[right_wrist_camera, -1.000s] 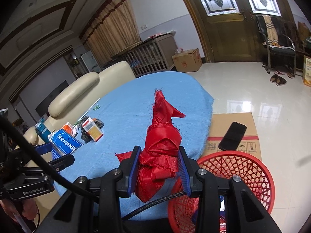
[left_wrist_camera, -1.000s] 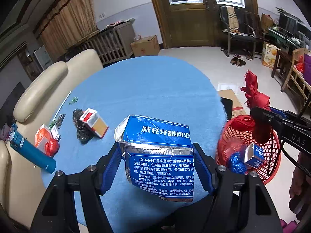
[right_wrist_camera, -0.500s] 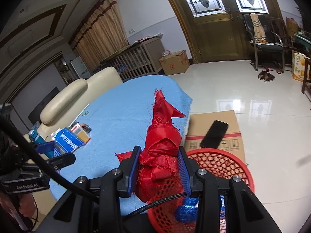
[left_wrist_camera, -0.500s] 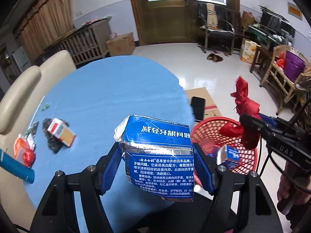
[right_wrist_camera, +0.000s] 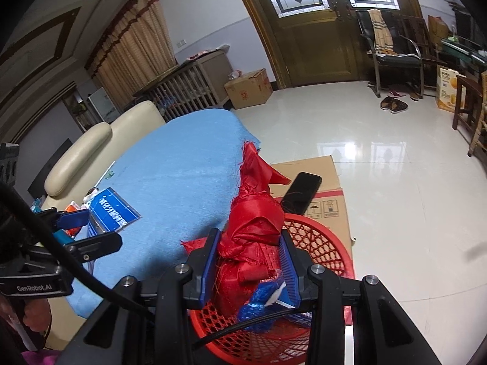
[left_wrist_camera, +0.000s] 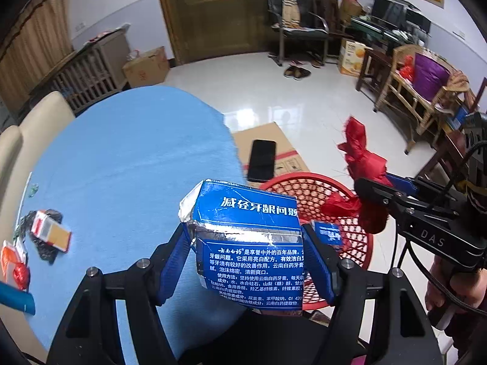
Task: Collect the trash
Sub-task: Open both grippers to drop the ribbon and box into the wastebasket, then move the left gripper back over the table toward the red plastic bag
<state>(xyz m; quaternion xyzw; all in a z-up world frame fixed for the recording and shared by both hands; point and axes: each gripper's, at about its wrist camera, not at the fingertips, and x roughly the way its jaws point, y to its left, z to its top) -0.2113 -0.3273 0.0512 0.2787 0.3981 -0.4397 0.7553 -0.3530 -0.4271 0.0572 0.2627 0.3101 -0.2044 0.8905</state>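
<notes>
Left wrist view: the left claw (left_wrist_camera: 248, 261) pinches a blue toothpaste box (left_wrist_camera: 249, 243) between its blue pads, low in the frame's centre, at the edge of the blue bench (left_wrist_camera: 121, 167) with the red basket (left_wrist_camera: 319, 188) just behind. At right, the right claw (left_wrist_camera: 369, 196) grips a red cloth bundle (left_wrist_camera: 363, 158). Right wrist view: the bundle (right_wrist_camera: 254, 243) sits pinched between the pads at lower centre, above the basket (right_wrist_camera: 316, 243).
</notes>
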